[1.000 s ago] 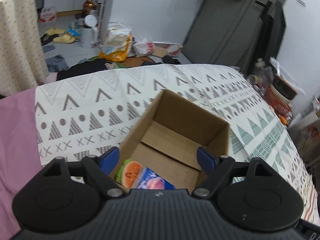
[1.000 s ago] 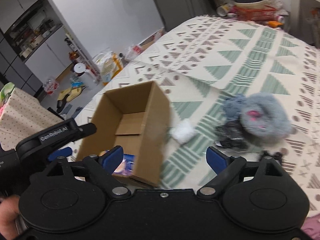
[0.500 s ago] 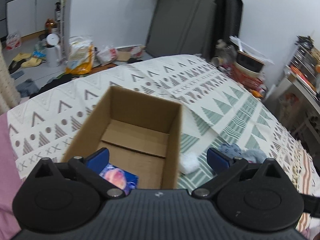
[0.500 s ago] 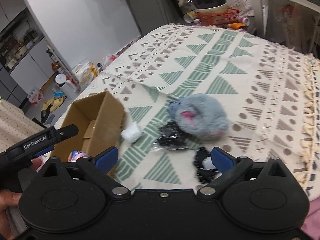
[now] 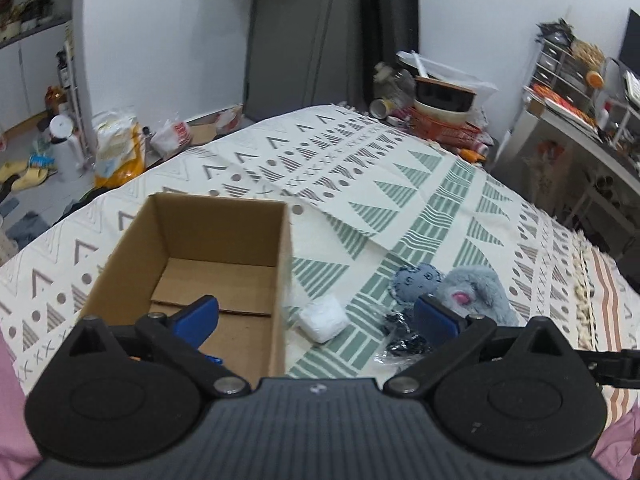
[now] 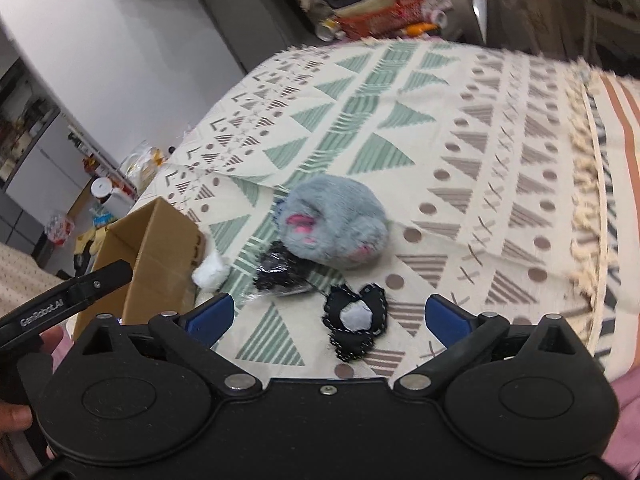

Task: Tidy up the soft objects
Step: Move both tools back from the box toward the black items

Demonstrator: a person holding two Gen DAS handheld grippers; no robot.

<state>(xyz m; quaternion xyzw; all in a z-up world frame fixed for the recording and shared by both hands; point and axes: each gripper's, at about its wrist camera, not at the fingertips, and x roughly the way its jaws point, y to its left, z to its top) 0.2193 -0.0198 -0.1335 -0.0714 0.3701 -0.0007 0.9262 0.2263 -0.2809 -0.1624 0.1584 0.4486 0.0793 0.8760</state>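
An open cardboard box (image 5: 224,236) stands on the patterned bed cover, also in the right wrist view (image 6: 156,264). To its right lie a white soft wad (image 5: 323,317) (image 6: 211,272), a black crinkly bundle (image 6: 280,274), a blue fabric piece (image 5: 416,280), a grey plush toy with pink patches (image 6: 336,224) (image 5: 476,292), and a black stitched patch with a grey centre (image 6: 356,320). My left gripper (image 5: 316,320) is open and empty over the box's right wall. My right gripper (image 6: 328,316) is open and empty just above the black patch.
The patterned cover (image 6: 440,128) spreads over the bed, with a fringed edge (image 6: 584,184) at the right. Bowls and a red basket (image 5: 440,108) sit past the far end. Bags and bottles (image 5: 116,148) litter the floor at the left.
Both grippers have swung right. The left view moved from the box interior toward its right wall and the soft items. The right gripper came closer over the black patch and plush toy.
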